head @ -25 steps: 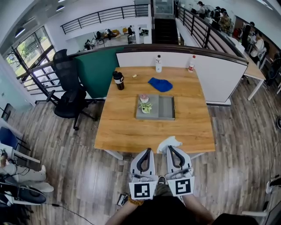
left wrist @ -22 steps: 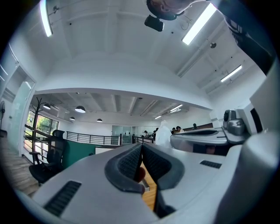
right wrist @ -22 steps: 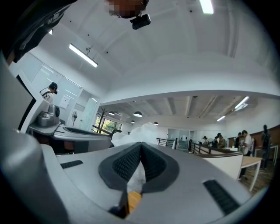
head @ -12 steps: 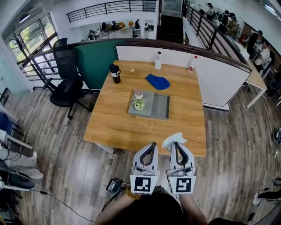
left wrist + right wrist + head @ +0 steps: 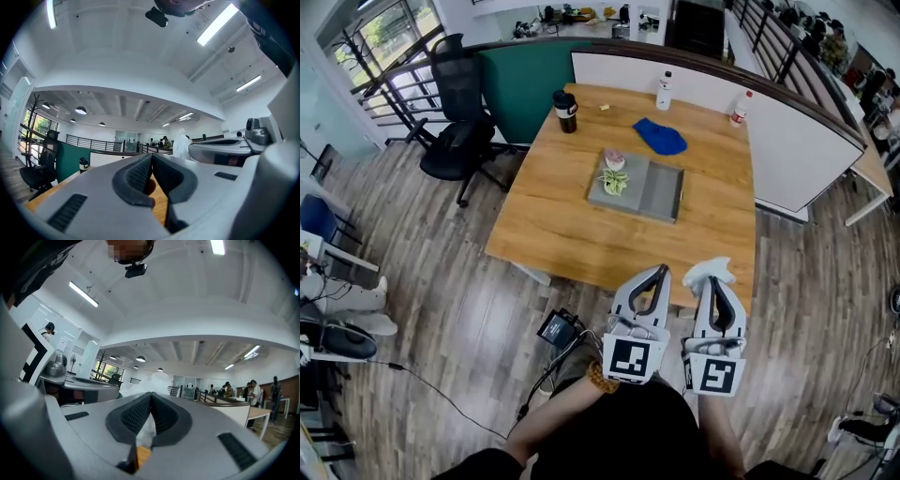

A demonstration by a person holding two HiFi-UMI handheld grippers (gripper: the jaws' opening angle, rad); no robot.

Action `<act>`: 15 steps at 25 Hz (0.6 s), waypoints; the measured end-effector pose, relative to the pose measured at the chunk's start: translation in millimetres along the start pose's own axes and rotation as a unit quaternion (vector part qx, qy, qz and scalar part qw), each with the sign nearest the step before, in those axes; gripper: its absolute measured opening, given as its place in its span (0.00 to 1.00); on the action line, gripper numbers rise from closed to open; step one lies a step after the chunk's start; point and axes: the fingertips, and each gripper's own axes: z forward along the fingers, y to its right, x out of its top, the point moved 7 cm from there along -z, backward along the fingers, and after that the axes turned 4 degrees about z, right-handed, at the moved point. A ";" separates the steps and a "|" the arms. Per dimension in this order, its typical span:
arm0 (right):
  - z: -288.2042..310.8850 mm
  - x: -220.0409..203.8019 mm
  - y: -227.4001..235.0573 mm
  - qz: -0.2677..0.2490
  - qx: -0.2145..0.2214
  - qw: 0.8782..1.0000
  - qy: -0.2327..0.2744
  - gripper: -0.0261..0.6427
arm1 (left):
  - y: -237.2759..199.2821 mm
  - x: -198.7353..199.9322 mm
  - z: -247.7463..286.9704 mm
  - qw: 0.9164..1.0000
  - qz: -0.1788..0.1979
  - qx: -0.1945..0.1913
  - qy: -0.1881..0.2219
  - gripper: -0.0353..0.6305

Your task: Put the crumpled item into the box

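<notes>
The crumpled item is a white wad of paper that sticks up from the tip of my right gripper, which is shut on it. In the right gripper view the white paper shows pinched between the dark pads. My left gripper is beside it, shut and empty, its pads pressed together. Both hover at the near edge of the wooden table. The grey box lies flat at the table's middle, holding a small green plant and a pink thing.
A blue cloth lies behind the box. A black tumbler and two bottles stand along the far edge by a white partition. A black office chair is at the left. A dark device with cables lies on the floor.
The view has swung, so the table now sits higher and to the right. Both grippers stay side by side near the front edge, the right one still holding the white paper.
</notes>
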 end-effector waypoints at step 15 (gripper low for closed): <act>41.9 -7.6 7.0 -0.031 0.030 0.999 -0.020 0.05 | -27.3 -15.4 41.2 0.999 -0.021 0.027 -0.002 0.09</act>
